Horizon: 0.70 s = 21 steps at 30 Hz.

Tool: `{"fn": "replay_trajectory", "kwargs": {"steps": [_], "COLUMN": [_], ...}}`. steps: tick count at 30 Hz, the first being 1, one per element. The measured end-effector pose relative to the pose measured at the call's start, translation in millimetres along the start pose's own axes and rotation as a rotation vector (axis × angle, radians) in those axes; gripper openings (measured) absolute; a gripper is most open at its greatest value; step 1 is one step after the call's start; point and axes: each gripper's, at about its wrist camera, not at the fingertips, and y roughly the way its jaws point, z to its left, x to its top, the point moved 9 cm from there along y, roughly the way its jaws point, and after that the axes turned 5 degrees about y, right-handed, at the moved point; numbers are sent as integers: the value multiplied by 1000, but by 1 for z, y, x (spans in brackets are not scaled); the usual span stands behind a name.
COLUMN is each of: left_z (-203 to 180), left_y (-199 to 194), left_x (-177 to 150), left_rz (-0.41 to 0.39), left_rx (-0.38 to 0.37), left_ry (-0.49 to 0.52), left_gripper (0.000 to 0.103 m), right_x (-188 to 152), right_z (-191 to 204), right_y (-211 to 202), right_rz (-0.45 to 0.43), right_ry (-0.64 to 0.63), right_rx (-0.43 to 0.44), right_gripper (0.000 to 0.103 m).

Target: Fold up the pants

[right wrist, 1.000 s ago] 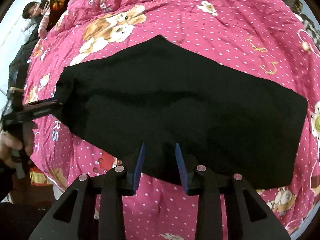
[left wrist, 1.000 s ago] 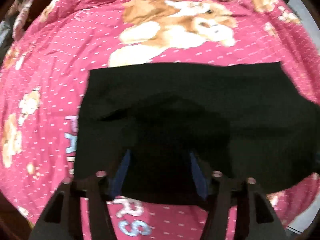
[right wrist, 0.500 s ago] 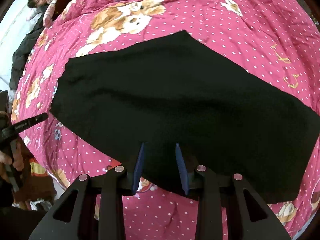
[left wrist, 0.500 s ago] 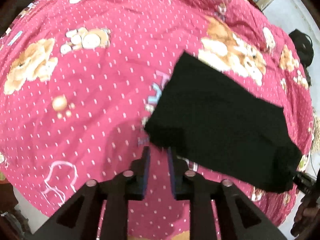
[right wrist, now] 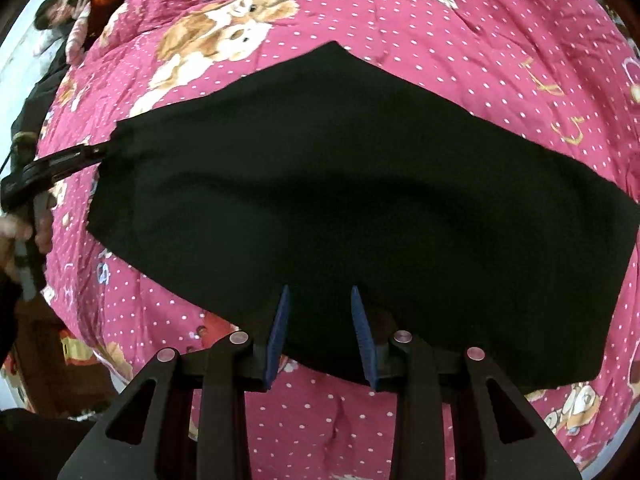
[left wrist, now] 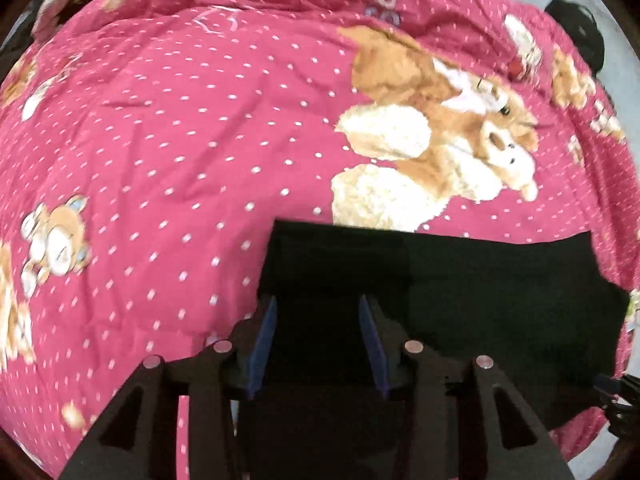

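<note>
The black pants (left wrist: 460, 300) lie flat as a folded panel on the pink bear-print bedspread (left wrist: 180, 140). My left gripper (left wrist: 318, 320) points down over their left end. Its jaws are opening, with black cloth between the blue pads, which stand clear of it. In the right wrist view the pants (right wrist: 340, 184) stretch across the middle, and the left gripper (right wrist: 80, 156) touches their left corner. My right gripper (right wrist: 320, 312) straddles their near edge. Its pads stand apart with cloth between them, and no pinch shows.
The bedspread (right wrist: 440, 20) runs well beyond the pants on all sides. A person (right wrist: 52, 12) lies at the far left edge of the bed. A hand (right wrist: 20, 232) holds the left gripper's handle. The bed's near edge drops off at the lower left (right wrist: 60, 344).
The left gripper swung left off the pants to their corner with narrowed jaws, then came back over the left end with wider jaws. The right gripper stayed put.
</note>
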Motion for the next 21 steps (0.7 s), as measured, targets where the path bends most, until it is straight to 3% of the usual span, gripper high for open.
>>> {"fn": "replay_trajectory", "kwargs": {"steps": [1, 2, 3, 9, 13, 17, 20, 21], "left_z": [-1, -3, -5, -7, -4, 3, 18, 20], "left_y": [3, 4, 4, -24, 2, -18, -27, -31], "left_x": [2, 3, 5, 27, 23, 21, 5, 0], "left_rz": [5, 6, 9, -87, -2, -20, 7, 14], "left_rx": [26, 55, 72, 121, 144, 222, 252, 241], "left_ry": [26, 53, 76, 85, 92, 82, 33, 17], "left_gripper": [39, 15, 4, 4, 7, 10, 14, 14], "right_x": [0, 1, 1, 6, 6, -1, -14, -22], "right_z": [-2, -5, -7, -31, -60, -87, -113, -121], "right_y": [1, 2, 2, -3, -9, -16, -17, -12], "right_rz": [2, 3, 1, -33, -55, -74, -73, -49], "right_ry": [9, 19, 25, 89, 176, 255, 301, 311], "right_rx": [-2, -4, -4, -42, -65, -93, -134, -156], "right_gripper": [33, 32, 32, 32, 32, 33, 49, 49]}}
